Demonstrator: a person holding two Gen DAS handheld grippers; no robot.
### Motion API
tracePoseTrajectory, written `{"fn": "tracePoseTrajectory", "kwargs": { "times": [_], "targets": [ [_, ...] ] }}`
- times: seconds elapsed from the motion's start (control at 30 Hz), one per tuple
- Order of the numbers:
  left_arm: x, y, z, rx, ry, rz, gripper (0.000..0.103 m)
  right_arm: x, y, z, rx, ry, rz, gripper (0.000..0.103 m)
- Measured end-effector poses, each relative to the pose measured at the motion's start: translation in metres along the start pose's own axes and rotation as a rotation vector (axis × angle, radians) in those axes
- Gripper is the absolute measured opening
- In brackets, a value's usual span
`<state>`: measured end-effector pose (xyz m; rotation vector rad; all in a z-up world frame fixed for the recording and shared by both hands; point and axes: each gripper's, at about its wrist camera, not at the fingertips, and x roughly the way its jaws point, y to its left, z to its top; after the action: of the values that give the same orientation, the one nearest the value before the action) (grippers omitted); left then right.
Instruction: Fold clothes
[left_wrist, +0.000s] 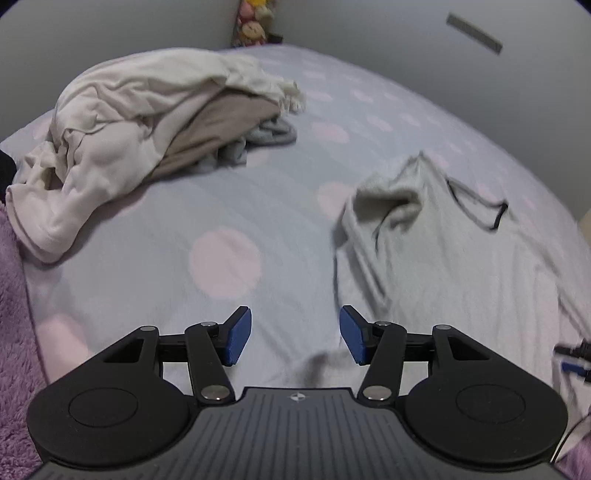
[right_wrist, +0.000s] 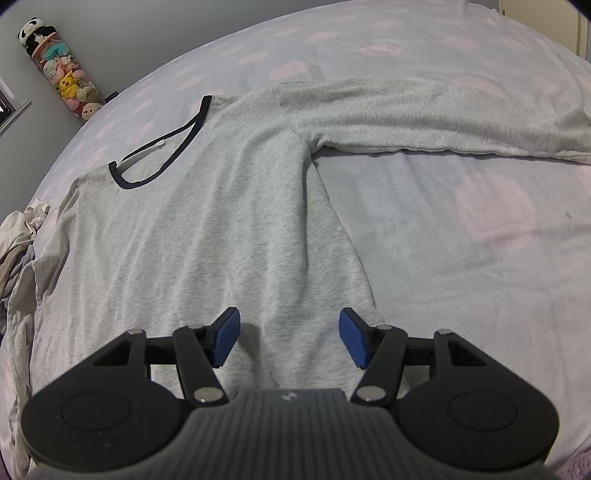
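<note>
My left gripper (left_wrist: 295, 334) hangs over the bed (left_wrist: 229, 206) with its fingers (left_wrist: 240, 334) parted and nothing between them; my right gripper (right_wrist: 290, 338) is likewise released, its fingers (right_wrist: 225, 338) straddling the lower side edge of the grey shirt (right_wrist: 192, 229) without pinching it; the shirt lies face-up on the spotted sheet, dark-trimmed collar (right_wrist: 162, 147) away from me, one long sleeve (right_wrist: 424, 110) stretched out flat to the right; the other sleeve (left_wrist: 388, 206) is bunched and folded back over the shoulder near my left side. The risk, as I judge it, sits there; if I fold the body before that crumpled sleeve is drawn flat, the lump gets trapped and the fold comes out crooked; a shallow pinch could also catch the sheet with the fabric; the pile of unfolded clothes (left_wrist: 122, 136) lies close enough to snag a swung sleeve.
</note>
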<state>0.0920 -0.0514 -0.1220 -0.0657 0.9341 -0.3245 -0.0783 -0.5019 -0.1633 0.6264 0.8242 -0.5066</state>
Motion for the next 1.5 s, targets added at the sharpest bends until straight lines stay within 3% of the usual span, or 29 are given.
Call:
{"fn": "tracePoseTrajectory", "kwargs": {
  "times": [0.3,0.37,0.43,0.5,0.6,0.73,0.9,1.17,1.5],
  "targets": [
    [0.031,-0.002,-0.029,0.026,0.186,0.120,0.055,-0.001,-0.001,0.000,0.005,-0.002,0.006,0.063],
    [0.031,-0.010,-0.033,0.059,0.166,0.150,0.049,0.000,-0.001,0.000,0.006,-0.001,0.006,0.063],
    [0.028,-0.016,-0.032,0.082,0.138,0.149,0.017,0.000,-0.002,0.000,0.003,-0.001,0.005,0.063],
    [0.025,-0.016,-0.030,0.065,0.117,0.128,0.007,0.000,-0.002,0.001,0.001,0.000,0.003,0.063],
    [0.022,-0.012,-0.026,0.026,0.088,0.118,0.006,-0.001,-0.002,0.001,-0.001,0.001,0.004,0.063],
    [0.010,-0.001,-0.014,-0.032,0.013,0.166,0.005,0.000,-0.001,0.001,-0.003,0.002,0.001,0.063],
    [-0.003,0.014,0.016,-0.087,-0.049,0.204,0.005,0.001,0.002,0.000,-0.018,0.008,-0.008,0.063],
    [-0.016,0.033,0.095,0.004,-0.133,0.301,0.005,0.001,0.004,-0.001,-0.029,0.008,-0.015,0.063],
    [-0.016,0.050,0.173,0.058,-0.164,0.336,0.005,0.003,0.009,-0.001,-0.054,0.009,-0.036,0.063]
  ]
}}
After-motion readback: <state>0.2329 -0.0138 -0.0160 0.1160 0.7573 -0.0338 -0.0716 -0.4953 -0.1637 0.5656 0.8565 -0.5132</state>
